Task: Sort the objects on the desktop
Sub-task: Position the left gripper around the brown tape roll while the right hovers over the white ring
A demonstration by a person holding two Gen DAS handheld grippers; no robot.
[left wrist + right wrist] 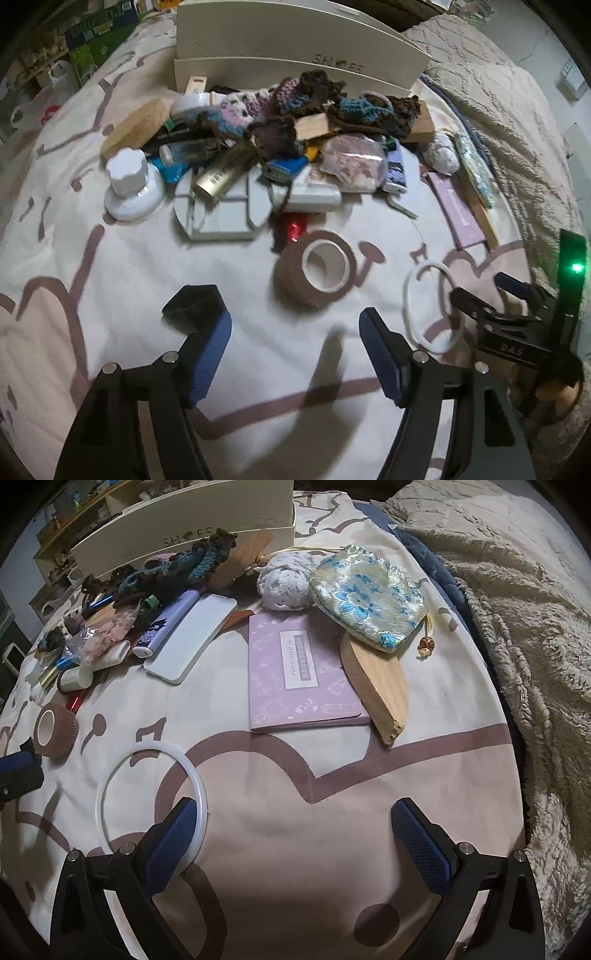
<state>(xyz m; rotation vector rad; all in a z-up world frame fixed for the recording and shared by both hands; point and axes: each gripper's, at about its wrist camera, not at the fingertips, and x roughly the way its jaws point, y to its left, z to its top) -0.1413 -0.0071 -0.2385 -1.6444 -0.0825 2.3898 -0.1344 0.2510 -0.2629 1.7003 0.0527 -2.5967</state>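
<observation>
Closest in, the left gripper (pixel 295 328) hangs over the patterned bedsheet (pixel 110 280), its two blue pads spread apart with nothing but bare cloth between them. Just beyond its tips sits one roll of brown tape (pixel 316 267), lying tilted on its side, clear of both pads. To the right, one white ring (pixel 432 306) lies flat on the sheet. And there's the right gripper (pixel 293 823), fingers wide apart too, empty, its left pad (pixel 171 843) just over the near edge of that ring. Behind the tape, the heap: one white jar (pixel 131 184), one gold tube (pixel 221 173), one grey tray (pixel 221 210), one tangle of crochet (pixel 314 99), at least two wooden blocks. Off to the right side, one lilac booklet (pixel 299 675), one brocade pouch (pixel 369 594), one white shoe box (pixel 295 48) at the back.
</observation>
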